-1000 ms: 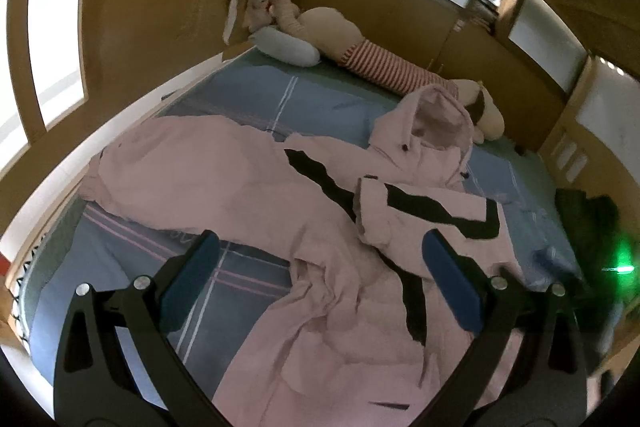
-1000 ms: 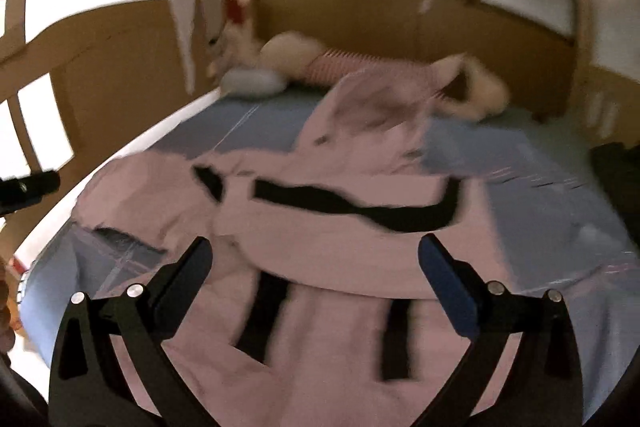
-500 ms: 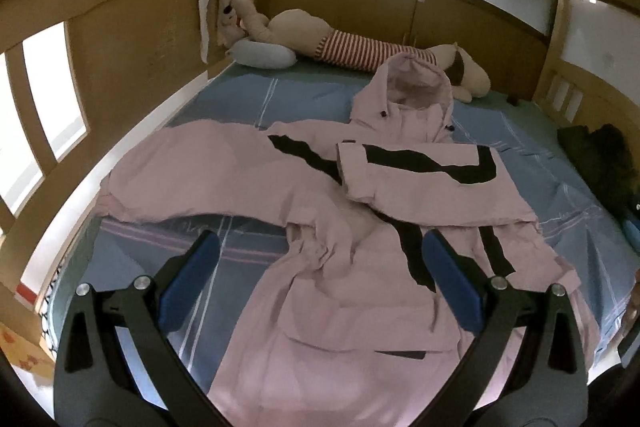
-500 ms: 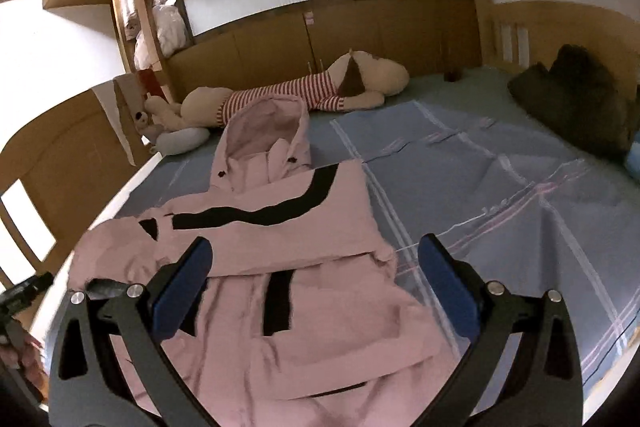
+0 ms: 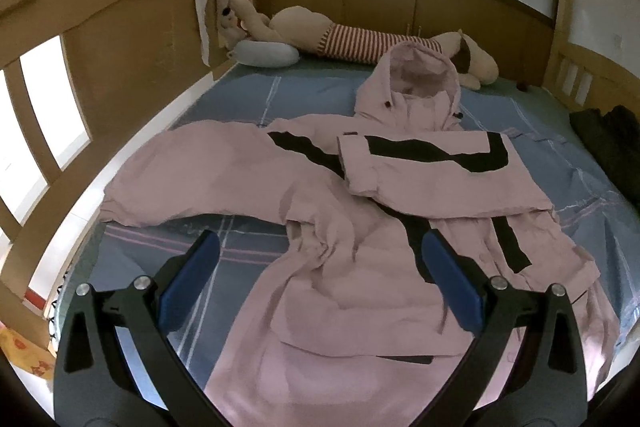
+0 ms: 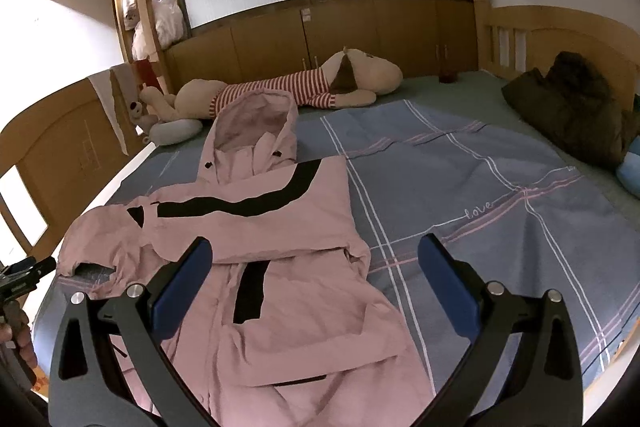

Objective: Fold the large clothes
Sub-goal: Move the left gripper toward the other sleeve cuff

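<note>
pink hooded jacket point(image 5: 360, 267) lies face up on the blue plaid bedsheet point(image 6: 480, 187), hood toward the striped plush dog point(image 6: 320, 87). one sleeve point(image 5: 432, 167) is already folded across the chest; the other sleeve point(image 5: 192, 171) is spread wide. left gripper point(image 5: 320, 283) and right gripper point(image 6: 314, 283) both hover spread apart, holding nothing. likely next: pinch the spread sleeve at its cuff, carry it flat across, avoid bunching. dark garment point(image 6: 572, 107) lies well apart.

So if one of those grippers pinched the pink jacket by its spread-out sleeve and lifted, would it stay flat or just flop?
Probably flop: the pink jacket lies in soft wrinkles, and one sleeve is already folded across its chest. Its smooth, shell-like fabric may slide on the bedsheet. It looks thinly padded, so likely light for its size.
</note>
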A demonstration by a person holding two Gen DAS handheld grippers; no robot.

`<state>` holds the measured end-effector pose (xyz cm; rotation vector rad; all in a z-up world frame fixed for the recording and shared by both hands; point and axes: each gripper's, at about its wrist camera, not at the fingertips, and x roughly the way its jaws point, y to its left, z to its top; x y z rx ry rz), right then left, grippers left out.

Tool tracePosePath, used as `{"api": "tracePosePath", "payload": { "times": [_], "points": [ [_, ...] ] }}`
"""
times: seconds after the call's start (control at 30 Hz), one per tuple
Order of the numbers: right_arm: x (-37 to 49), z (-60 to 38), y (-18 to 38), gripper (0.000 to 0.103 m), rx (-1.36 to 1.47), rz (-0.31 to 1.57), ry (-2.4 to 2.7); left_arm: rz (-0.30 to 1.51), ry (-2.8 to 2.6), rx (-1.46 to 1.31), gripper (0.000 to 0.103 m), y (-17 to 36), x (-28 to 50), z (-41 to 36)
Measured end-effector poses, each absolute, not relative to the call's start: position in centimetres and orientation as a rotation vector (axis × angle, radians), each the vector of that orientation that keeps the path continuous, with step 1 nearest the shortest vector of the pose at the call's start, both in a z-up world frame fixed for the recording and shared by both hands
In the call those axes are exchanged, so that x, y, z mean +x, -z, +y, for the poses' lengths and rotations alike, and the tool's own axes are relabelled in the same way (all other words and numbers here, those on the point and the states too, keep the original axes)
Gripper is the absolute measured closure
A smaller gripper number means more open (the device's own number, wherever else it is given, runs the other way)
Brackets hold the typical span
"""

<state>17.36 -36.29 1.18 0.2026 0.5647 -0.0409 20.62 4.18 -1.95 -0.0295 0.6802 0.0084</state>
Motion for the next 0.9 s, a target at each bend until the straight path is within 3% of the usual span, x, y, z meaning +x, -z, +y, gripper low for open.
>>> {"api": "tracePosePath", "payload": {
  "times": [0.7, 0.9],
  "points": [
    [17.04, -35.91, -0.79, 0.001, 0.182, 0.569, 0.042, 0.683, -0.007, -0.041, 0.002, 2.15, 20.48, 4.16],
    [17.1, -36.07, -0.83, 0.001, 0.181, 0.569, 0.04, 0.765, 0.005, -0.131, 0.002, 1.52, 20.52, 4.41]
  ]
}}
